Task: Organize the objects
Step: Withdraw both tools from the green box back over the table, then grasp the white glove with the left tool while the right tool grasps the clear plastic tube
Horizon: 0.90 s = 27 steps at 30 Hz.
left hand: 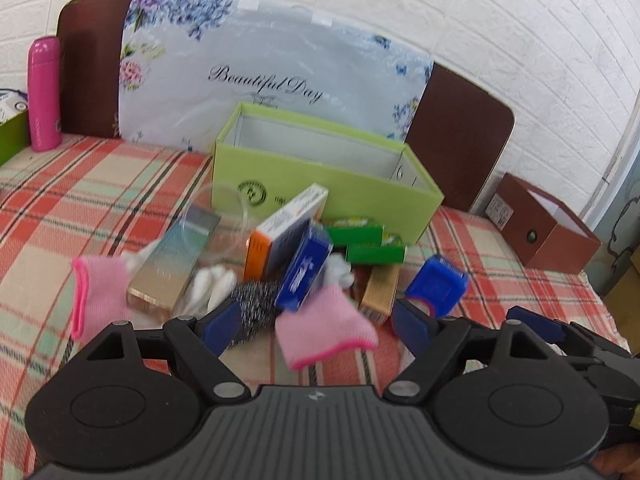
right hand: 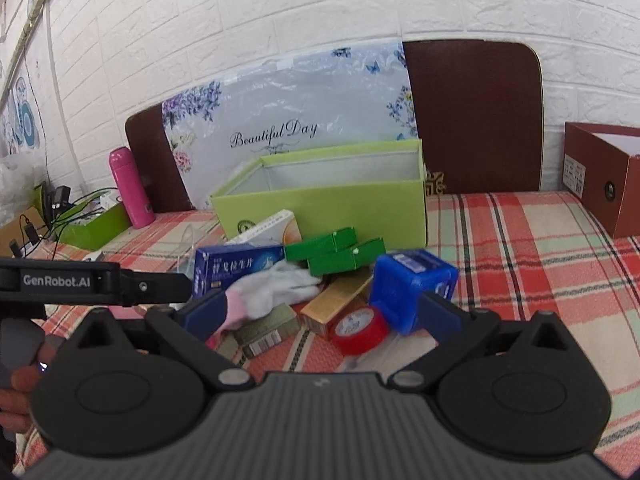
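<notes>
Clutter heaped on plaid tablecloth (left hand: 92,184), just in front of open green box (left hand: 320,176), box interior showing white and bare. Left gripper (left hand: 316,320) spread wide, low over near edge of heap, pinching nothing; blue pads either side of pink-cuffed glove (left hand: 326,326) and steel scourer (left hand: 252,304). Second pink cuff (left hand: 98,294) lying to left, beside long gold and teal box (left hand: 176,262). Orange and white carton (left hand: 288,228) tilted at far middle, blue carton (left hand: 306,268) leaning against it. Two small green boxes (left hand: 366,244) stacked just before green box wall. Tan box (left hand: 380,290) near, to right of glove. Blue tub (left hand: 438,286) at right edge of heap, close to right pad of left gripper.

Right gripper (right hand: 320,316) also spread, gripping nothing; left pad touching or just before pink cuff of white glove (right hand: 276,286), right pad in front of blue tub (right hand: 412,280). Red tape roll (right hand: 360,328) between pads, touching tub. Gold box (right hand: 340,300) and striped green packet (right hand: 268,330) lying near tape.

Pink flask (left hand: 43,94) upright far left. Brown box (left hand: 548,232) far right. Floral sheet (left hand: 272,68) propped against brown board (left hand: 92,64) and white brick wall (left hand: 480,12)
</notes>
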Available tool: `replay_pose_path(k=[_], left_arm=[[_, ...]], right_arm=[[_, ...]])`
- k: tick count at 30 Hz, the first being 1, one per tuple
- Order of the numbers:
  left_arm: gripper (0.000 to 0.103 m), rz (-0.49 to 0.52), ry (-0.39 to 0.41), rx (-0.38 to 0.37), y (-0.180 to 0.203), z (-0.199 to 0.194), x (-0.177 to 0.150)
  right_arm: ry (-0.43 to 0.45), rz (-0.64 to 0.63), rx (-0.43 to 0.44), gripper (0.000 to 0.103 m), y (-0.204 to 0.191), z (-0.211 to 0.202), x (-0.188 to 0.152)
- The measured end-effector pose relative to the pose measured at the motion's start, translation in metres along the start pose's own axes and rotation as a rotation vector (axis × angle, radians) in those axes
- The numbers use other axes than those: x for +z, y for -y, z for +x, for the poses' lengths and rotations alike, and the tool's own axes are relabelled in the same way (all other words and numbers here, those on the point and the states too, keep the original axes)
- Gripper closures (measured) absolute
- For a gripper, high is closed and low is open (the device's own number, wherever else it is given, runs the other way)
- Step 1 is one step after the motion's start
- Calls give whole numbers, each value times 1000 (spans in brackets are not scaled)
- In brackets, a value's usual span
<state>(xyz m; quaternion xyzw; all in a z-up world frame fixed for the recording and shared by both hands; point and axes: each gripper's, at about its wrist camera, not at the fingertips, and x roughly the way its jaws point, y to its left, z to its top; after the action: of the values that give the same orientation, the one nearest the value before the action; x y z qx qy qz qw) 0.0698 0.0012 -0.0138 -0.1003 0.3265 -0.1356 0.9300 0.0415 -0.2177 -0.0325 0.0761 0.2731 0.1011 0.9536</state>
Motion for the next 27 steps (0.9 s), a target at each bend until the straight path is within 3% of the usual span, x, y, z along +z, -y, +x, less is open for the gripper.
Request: replay_pose_path(k=[5,9,13,15,16,21,22,24,27], left_arm=[[18,30,6,2,6,8,-13],[18,53,8,-4,13,22,-17],[18,21,-9,-4,14,38,-15],[21,2,-3,-2,12,43,-13],[24,-5,6,-2,11,44,-12],[91,-24,-27,-55,3,48,-6],[94,-15,-37,-66,2,48,-6],[97,10,-48,-78,1,40,-7],[97,40,-60,-134,-3,19,-13]], right_arm=[[-76,30,-69,0,0,19,-30],[-108,-51,-120,3,-11,34,-46],[-143,-87,-139,23,-17,44,-53],[-144,-83,-134,44,-15,43,-55],[-141,-87,-135,62,-15,40,-55],[-143,-83,-108,74,-3,17,-52],[-141,-93,-101,87,-1,11,-52],[-146,-111,-81,93,3,-2,-53],[-161,-121,-75,94,9,-15,-56]])
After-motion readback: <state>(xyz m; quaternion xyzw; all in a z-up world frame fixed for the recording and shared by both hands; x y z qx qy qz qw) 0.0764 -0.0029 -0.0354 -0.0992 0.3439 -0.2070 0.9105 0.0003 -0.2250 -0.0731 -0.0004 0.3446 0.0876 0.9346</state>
